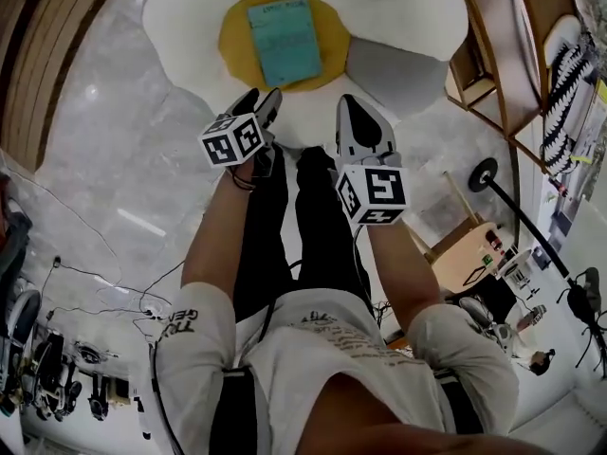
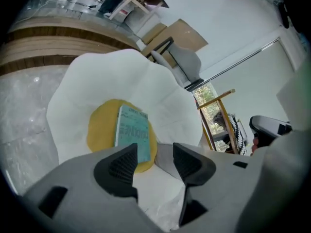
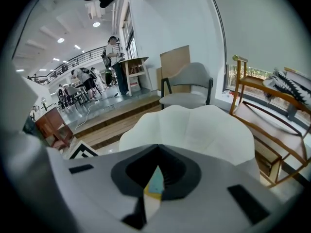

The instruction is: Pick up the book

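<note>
A teal book (image 1: 285, 41) lies flat on the round yellow centre (image 1: 237, 41) of a white petal-shaped seat (image 1: 190, 17). My left gripper (image 1: 263, 98) hangs just short of the seat's near edge, below the book, jaws open with nothing between them. In the left gripper view the book (image 2: 132, 132) shows past the left fingertip (image 2: 121, 166) of that gripper (image 2: 154, 157). My right gripper (image 1: 353, 107) is beside it to the right, shut and empty. In the right gripper view only a sliver of book (image 3: 155, 183) shows under the closed tips (image 3: 156, 154).
A grey chair (image 1: 398, 69) stands at the seat's right side. A wooden rack (image 1: 503, 55) fills the upper right. A wooden step (image 1: 38, 45) runs along the left. Cables (image 1: 95, 292) and gear lie on the marble floor behind the person's legs (image 1: 285, 235).
</note>
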The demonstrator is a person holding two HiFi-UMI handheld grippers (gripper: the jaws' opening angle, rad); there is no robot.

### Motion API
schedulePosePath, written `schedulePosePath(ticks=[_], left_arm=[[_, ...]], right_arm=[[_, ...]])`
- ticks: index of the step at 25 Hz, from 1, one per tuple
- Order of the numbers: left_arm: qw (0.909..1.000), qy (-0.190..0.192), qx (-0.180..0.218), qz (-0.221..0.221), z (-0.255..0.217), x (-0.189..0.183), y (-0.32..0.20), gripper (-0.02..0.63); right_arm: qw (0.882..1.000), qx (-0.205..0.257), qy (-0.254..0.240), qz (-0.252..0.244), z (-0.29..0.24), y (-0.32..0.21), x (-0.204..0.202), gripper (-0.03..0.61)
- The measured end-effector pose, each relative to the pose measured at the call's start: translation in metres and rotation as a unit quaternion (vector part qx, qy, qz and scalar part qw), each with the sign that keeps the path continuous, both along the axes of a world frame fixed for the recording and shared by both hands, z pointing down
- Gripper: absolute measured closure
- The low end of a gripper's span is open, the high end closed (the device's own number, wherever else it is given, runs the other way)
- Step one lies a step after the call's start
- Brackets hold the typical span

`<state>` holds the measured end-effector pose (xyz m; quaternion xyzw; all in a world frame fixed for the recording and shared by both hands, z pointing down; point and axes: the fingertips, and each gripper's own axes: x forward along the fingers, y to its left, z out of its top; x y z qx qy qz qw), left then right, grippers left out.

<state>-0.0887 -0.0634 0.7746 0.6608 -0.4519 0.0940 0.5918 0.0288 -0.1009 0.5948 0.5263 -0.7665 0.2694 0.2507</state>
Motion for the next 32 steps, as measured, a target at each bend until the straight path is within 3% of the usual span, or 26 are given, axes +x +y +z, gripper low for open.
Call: schedulePosePath(ticks=[4, 11, 19, 32], left_arm=[[0.9995, 0.014, -0.030, 0.001, 0.045, 0.006, 0.010, 0.390], [0.9956, 0.064, -0.053, -0.042, 0.103, 0.018, 0.021, 0.379], [0.9949, 0.041, -0.086, -0.032, 0.164, 0.024, 0.034, 0.371], [0.9876, 0.117, -0.091, -0.049, 0.202, 0.030, 0.020, 0.298]], right_arm=[[1.000, -0.009, 0.000, -0.004, 0.021, 0.002, 0.002, 0.552], [1.000, -0.023, 0.001, -0.021, 0.042, 0.006, 0.001, 0.552], [0.999, -0.029, 0.002, -0.034, 0.067, 0.001, 0.005, 0.552], [0.996, -0.075, 0.006, -0.043, 0.112, 0.018, 0.015, 0.552]])
